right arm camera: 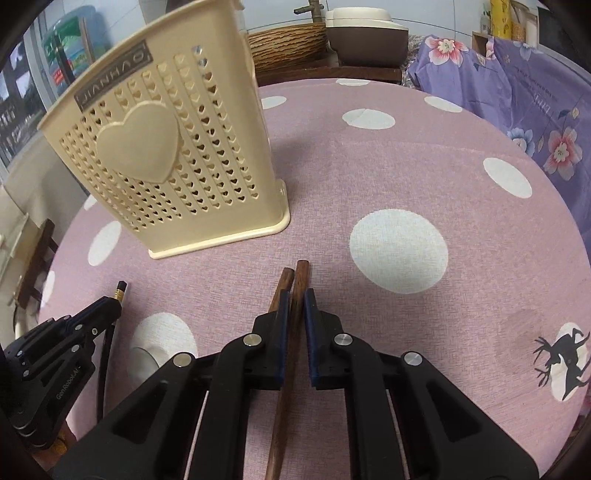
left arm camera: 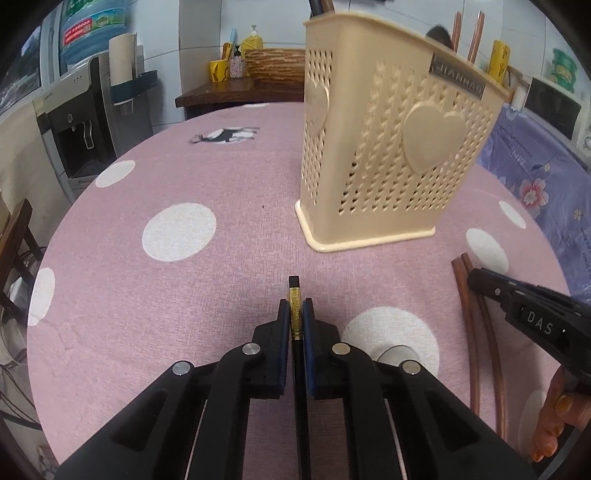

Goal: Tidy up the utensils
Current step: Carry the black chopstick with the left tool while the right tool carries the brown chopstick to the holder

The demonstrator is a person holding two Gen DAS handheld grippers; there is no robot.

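A cream perforated utensil holder (left arm camera: 388, 147) (right arm camera: 166, 147) with heart shapes stands upright on the pink dotted tablecloth (left arm camera: 184, 177) (right arm camera: 369, 166). Brown chopstick tips (left arm camera: 474, 35) poke out of its top. My left gripper (left arm camera: 295, 314) is shut on a black chopstick with a gold band (left arm camera: 294, 295), whose end sticks out past the pads. It also appears in the right wrist view as the left gripper (right arm camera: 110, 302) with the black chopstick (right arm camera: 120, 290). My right gripper (right arm camera: 294, 306) is shut on one of two brown wooden chopsticks (right arm camera: 300, 280); the other lies just left of the pads. In the left wrist view the right gripper (left arm camera: 476, 278) reaches the brown pair (left arm camera: 467, 295).
A wooden side table with a wicker basket (left arm camera: 275, 66) and bottles stands behind the round table. A water dispenser (left arm camera: 81, 122) is at the left, a purple floral cloth (right arm camera: 517, 92) at the right. A person's fingers (left arm camera: 554, 417) hold the right gripper.
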